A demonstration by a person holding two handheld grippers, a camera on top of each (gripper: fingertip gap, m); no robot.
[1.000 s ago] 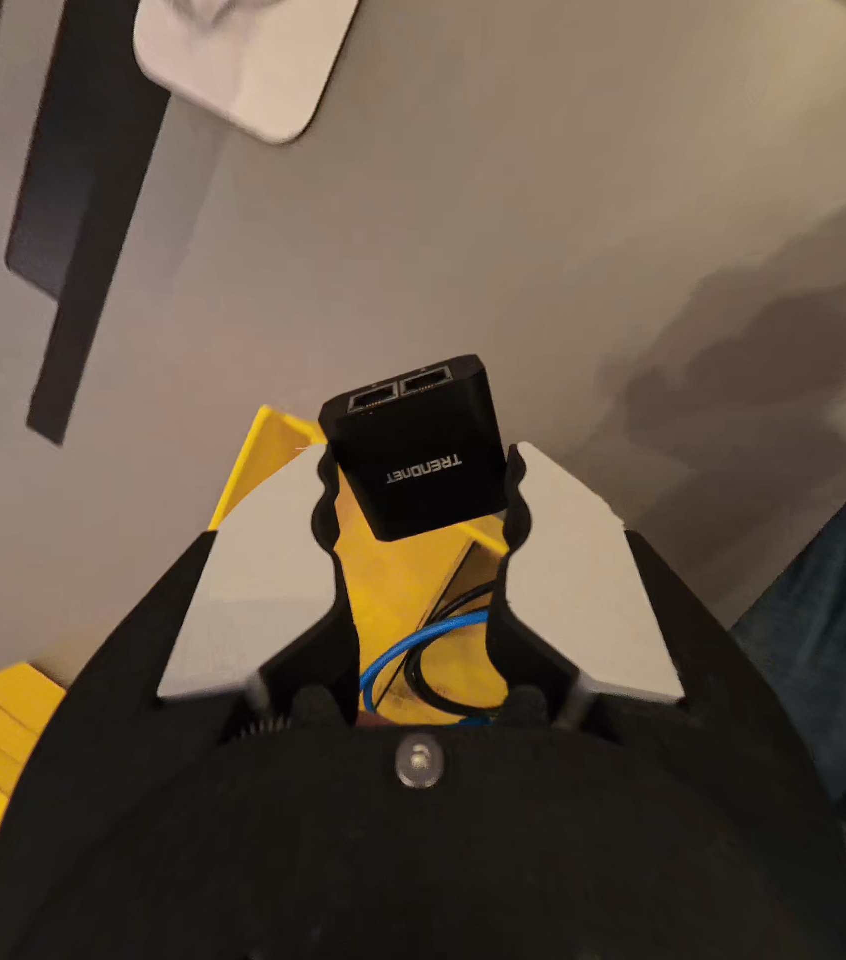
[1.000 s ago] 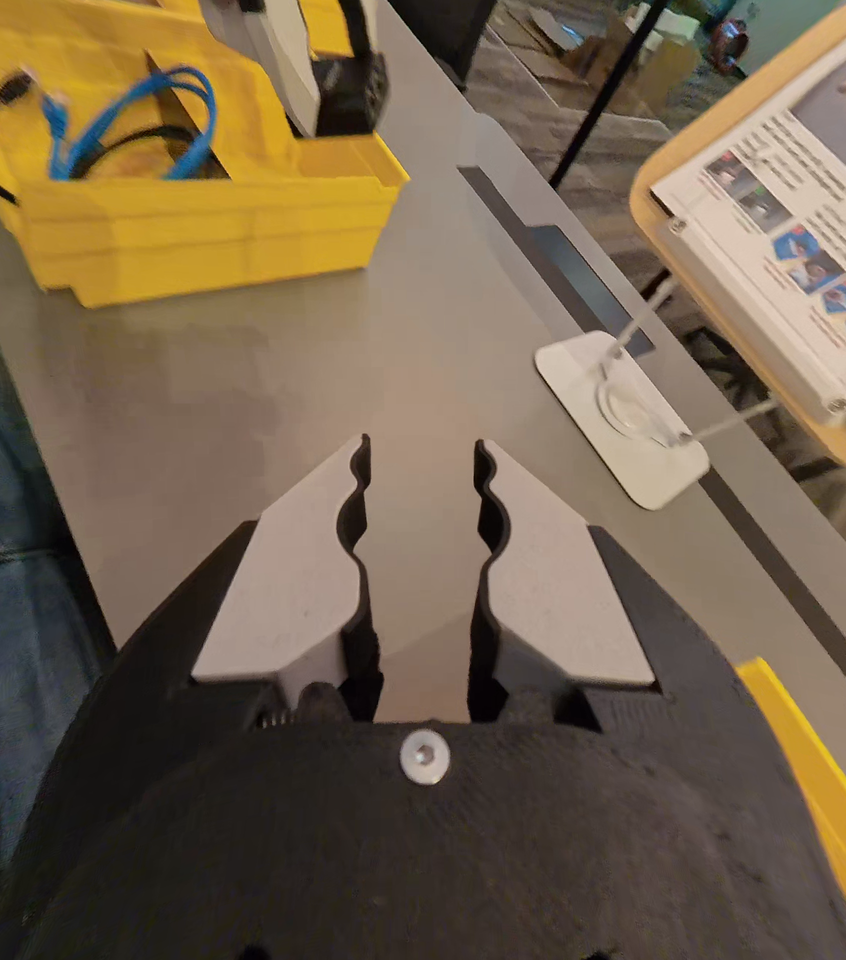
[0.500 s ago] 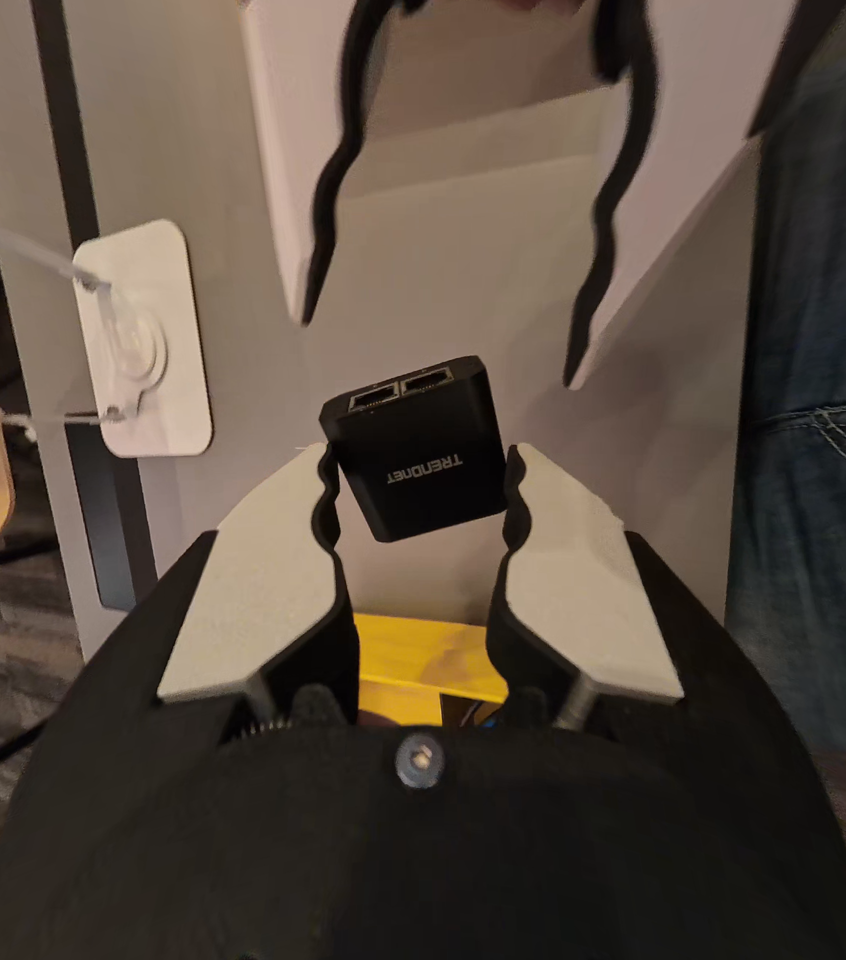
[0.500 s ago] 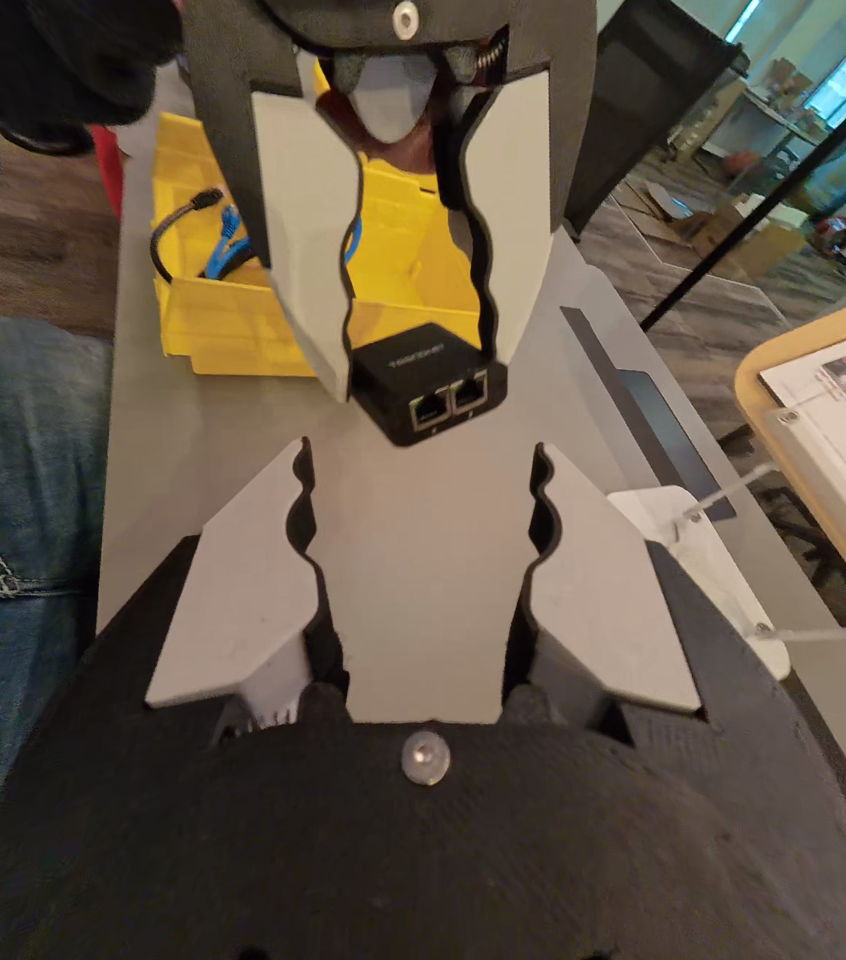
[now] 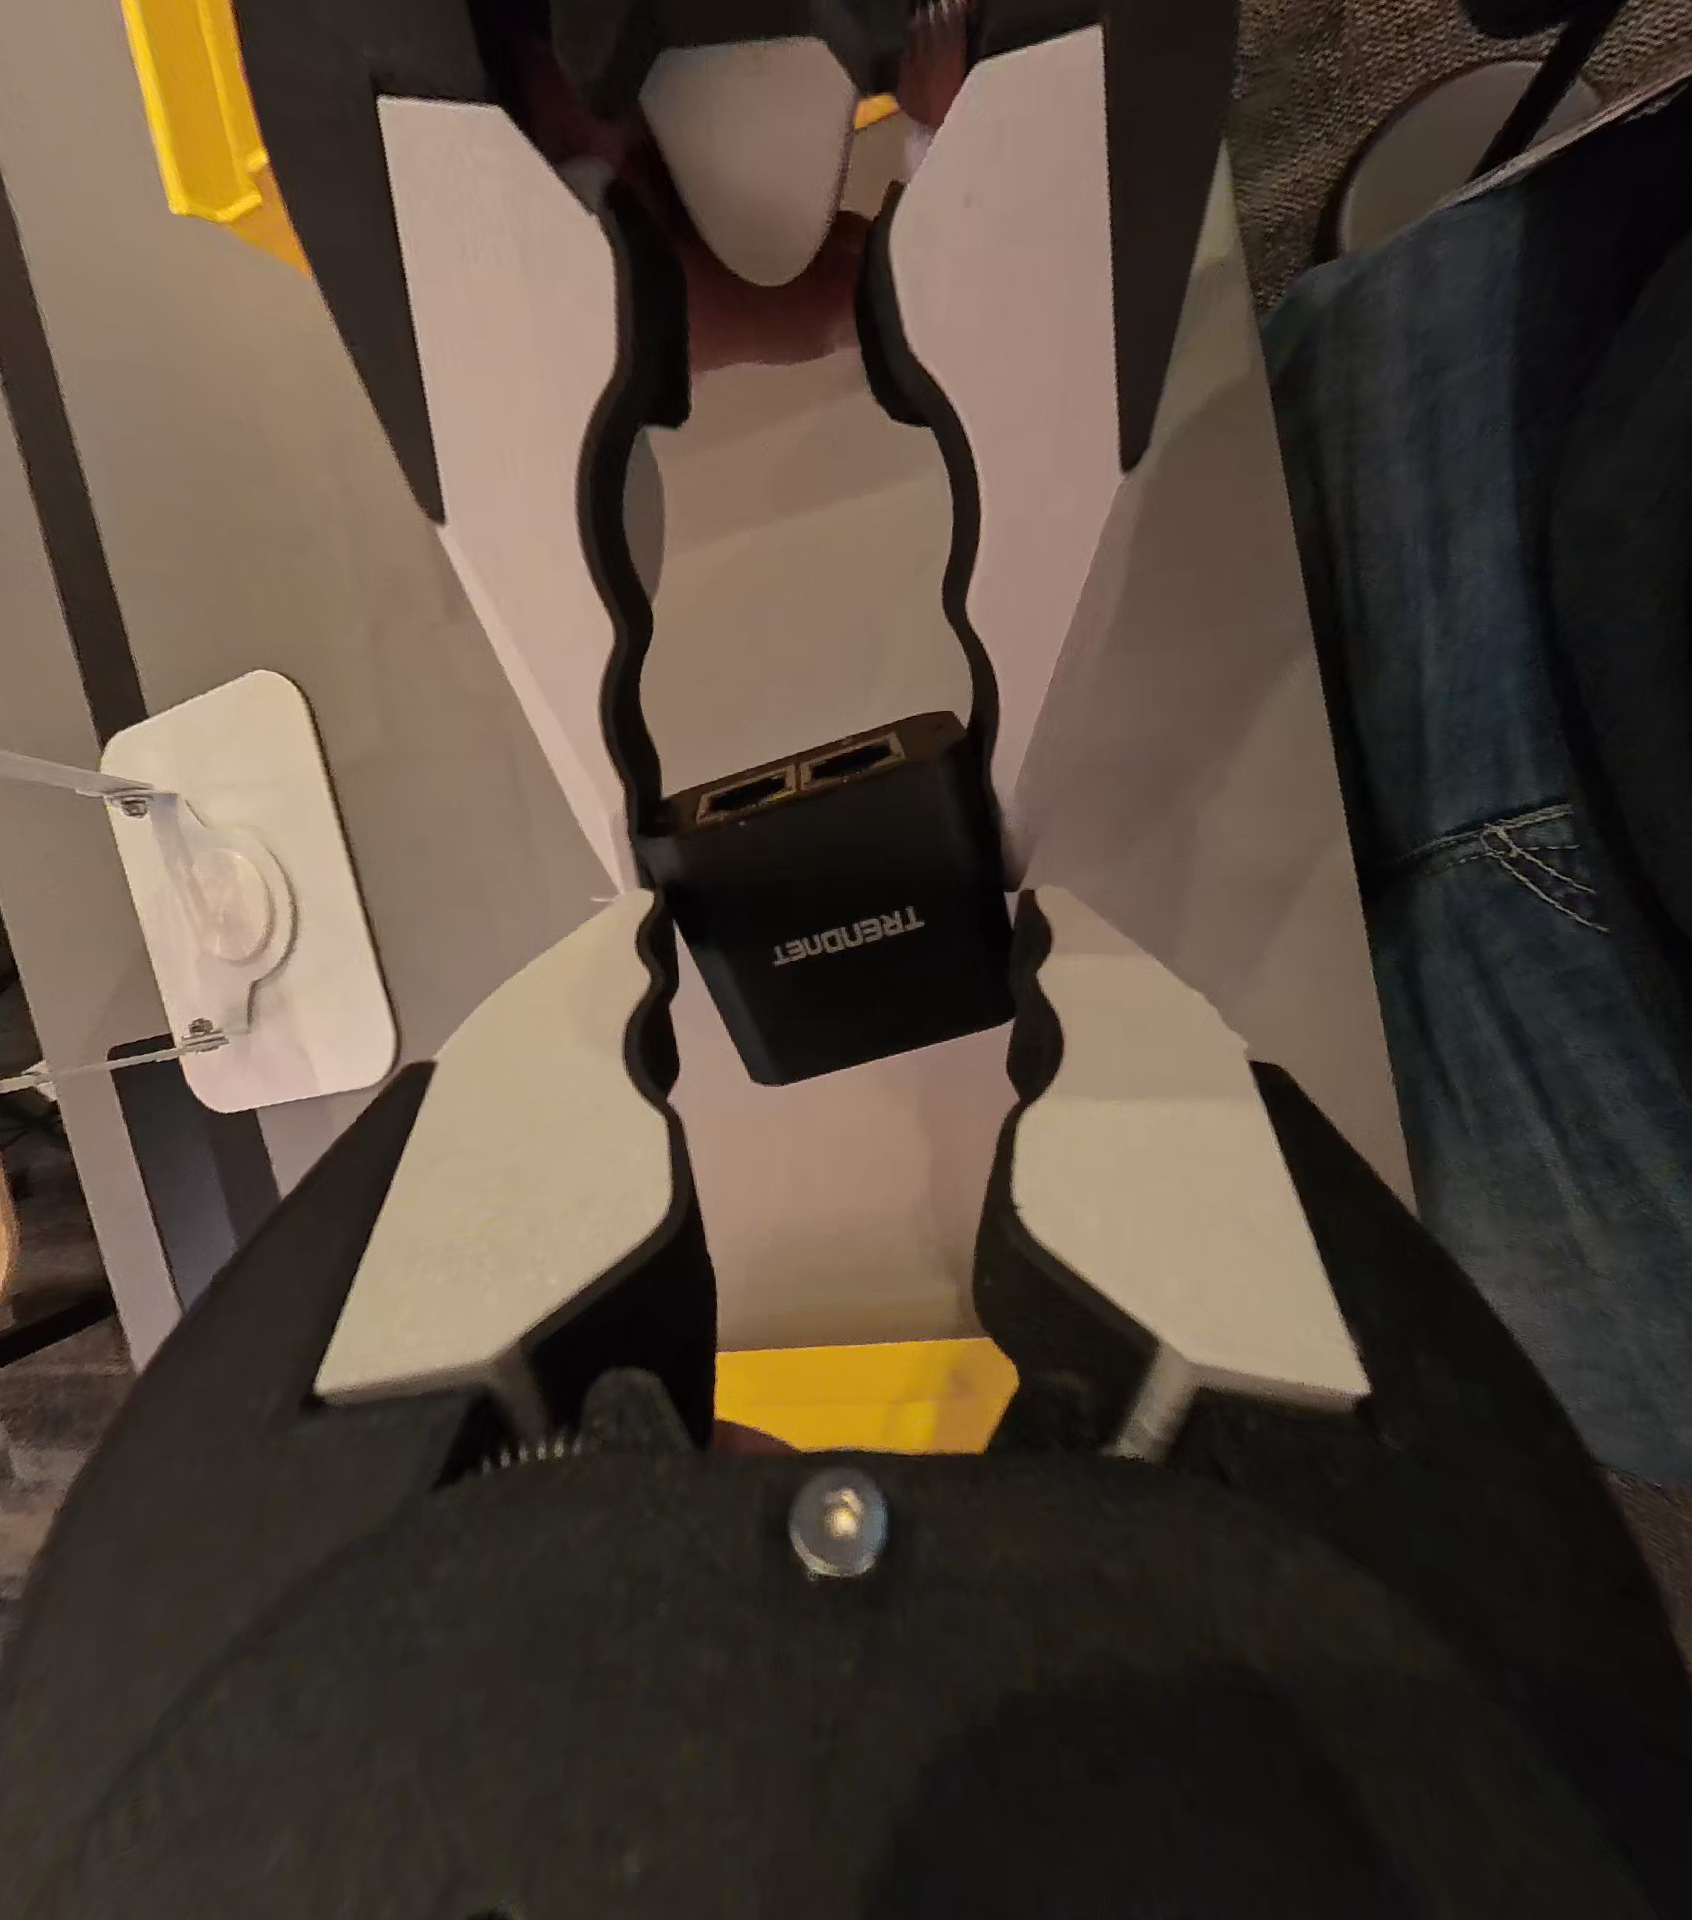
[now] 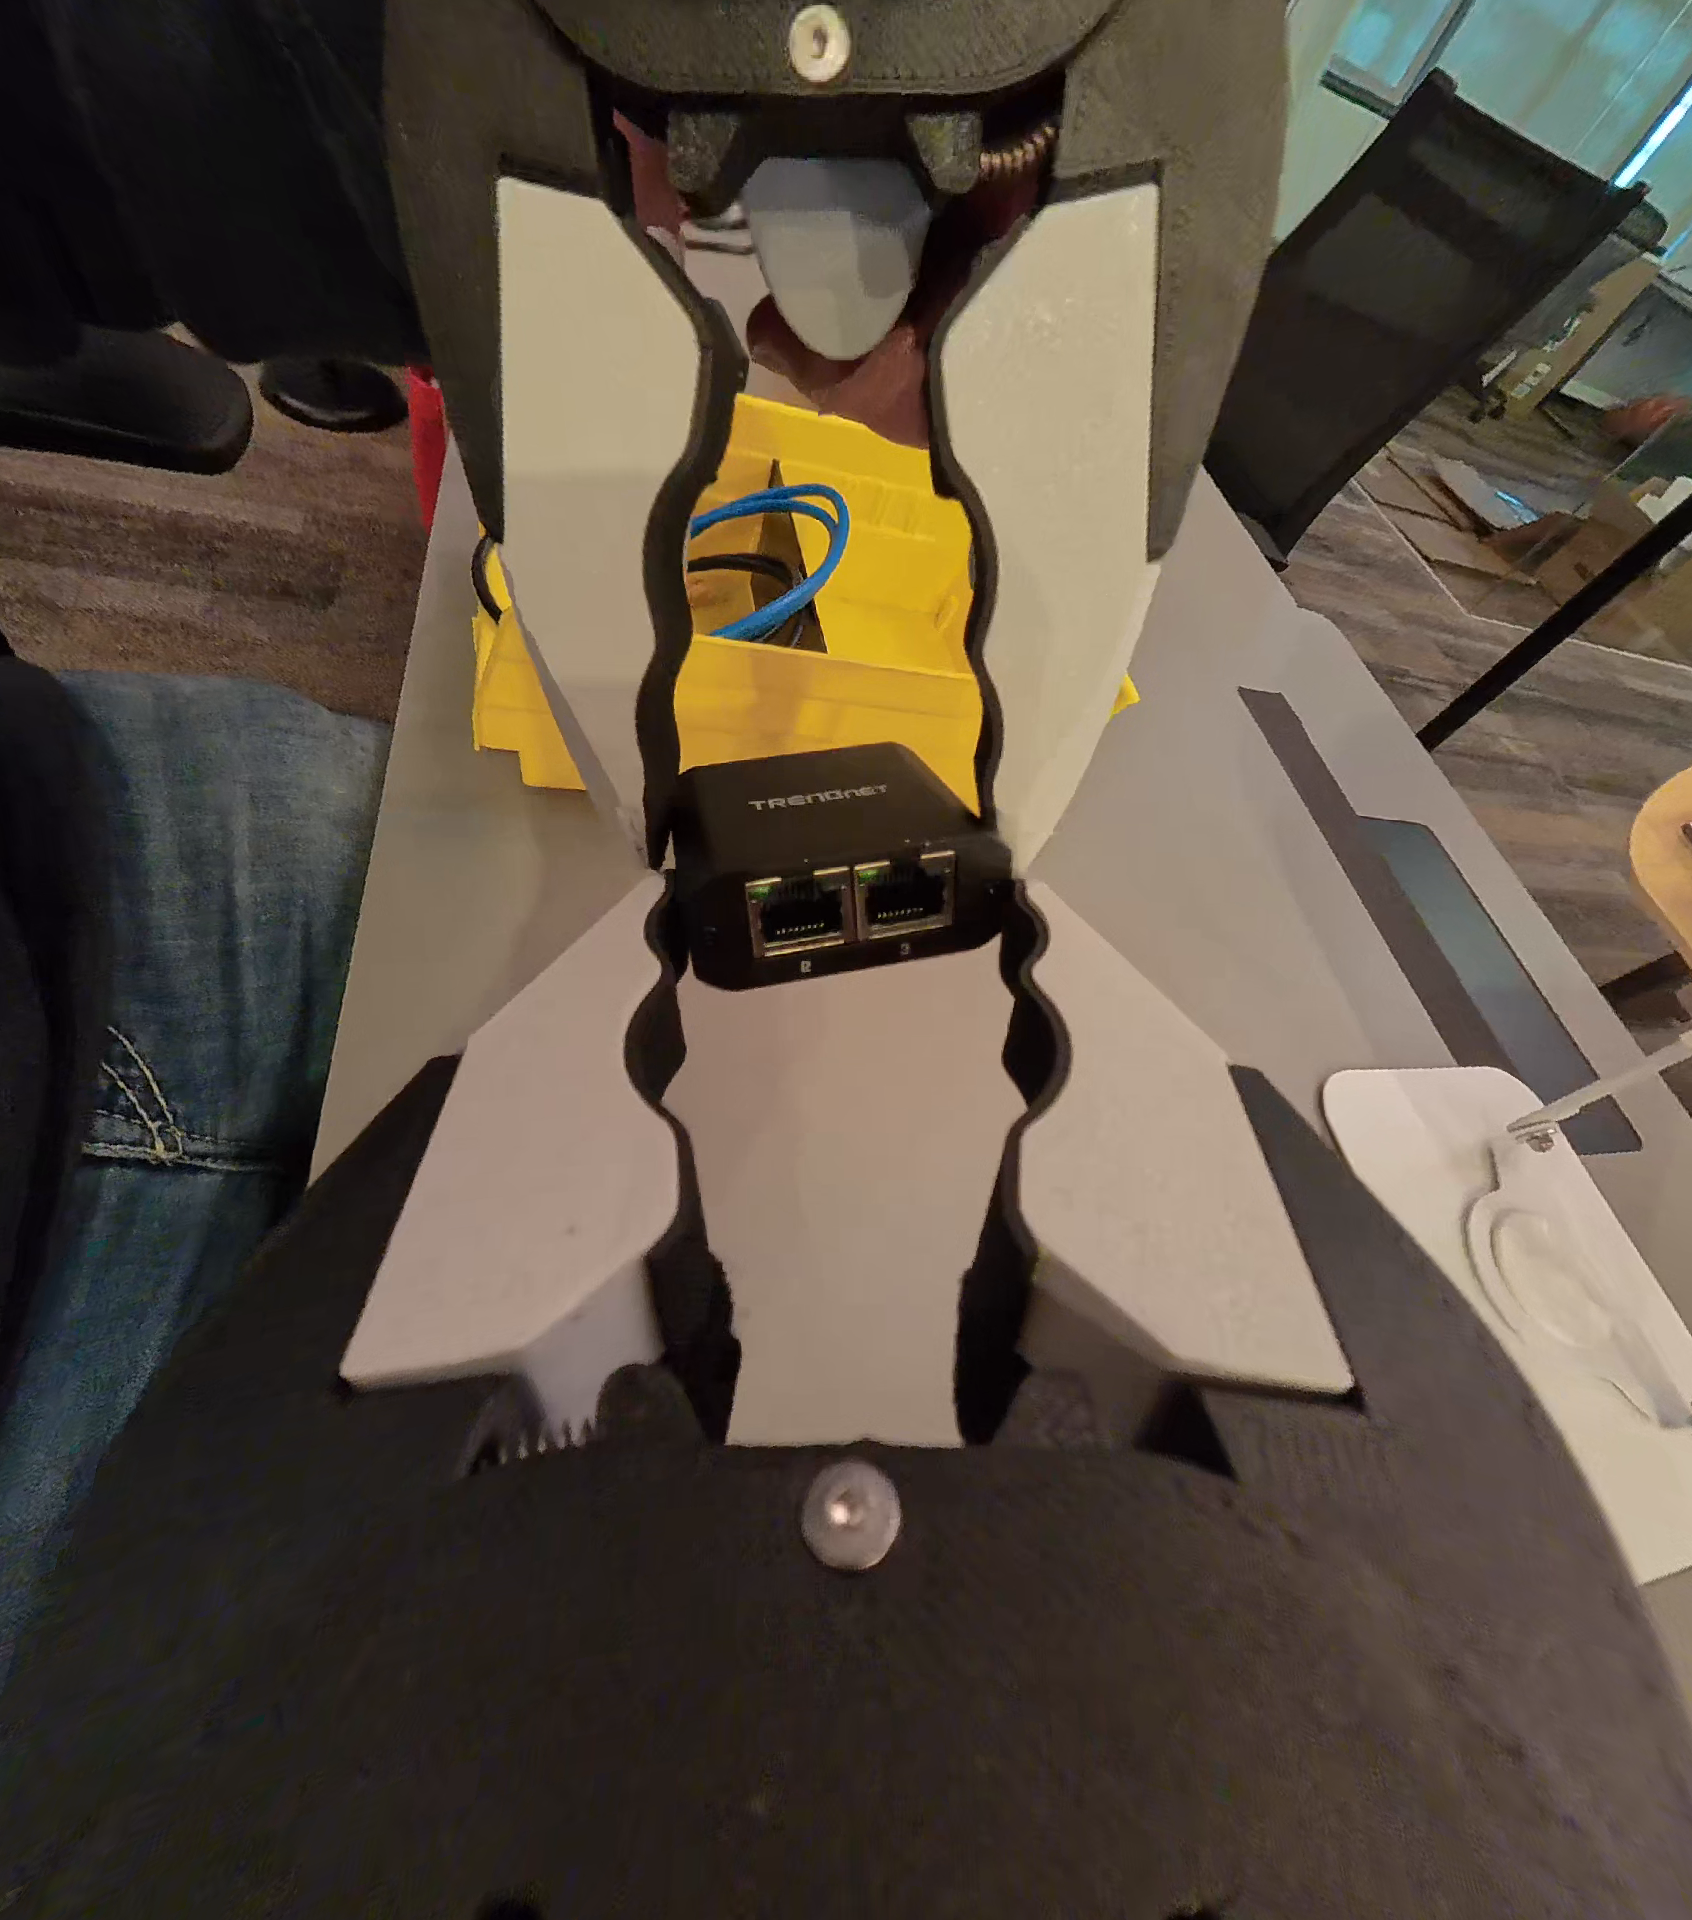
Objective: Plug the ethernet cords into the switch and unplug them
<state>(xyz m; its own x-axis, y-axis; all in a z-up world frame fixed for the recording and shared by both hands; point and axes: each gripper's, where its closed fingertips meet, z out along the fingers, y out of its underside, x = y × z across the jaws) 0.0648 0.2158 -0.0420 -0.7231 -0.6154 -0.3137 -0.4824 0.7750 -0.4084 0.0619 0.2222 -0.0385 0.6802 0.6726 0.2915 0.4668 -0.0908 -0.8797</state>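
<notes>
A small black switch (image 5: 837, 914) with two empty ports hangs in the air between the two grippers, above the grey table (image 5: 229, 499). My left gripper (image 5: 837, 920) is shut on its back end. My right gripper (image 6: 842, 920) faces it and its fingertips press on both sides of the port end (image 6: 847, 914). In the left wrist view the right gripper (image 5: 811, 821) comes down from the top. In the right wrist view the left gripper (image 6: 821, 831) does the same. A blue and a black ethernet cord (image 6: 780, 561) lie coiled in a yellow bin (image 6: 821, 691) behind.
A white stand base (image 6: 1548, 1330) with a clear clip sits on the table at the right, and it also shows in the left wrist view (image 5: 302, 935). A person's jeans leg (image 6: 156, 935) is at the table's edge. A second yellow bin (image 5: 198, 125) stands further off. My left and right fingertips are right by each other.
The right gripper has come up to the switch and narrowed its jaws onto the port end. The left gripper has kept hold of the switch and swung away from over the yellow bin.
</notes>
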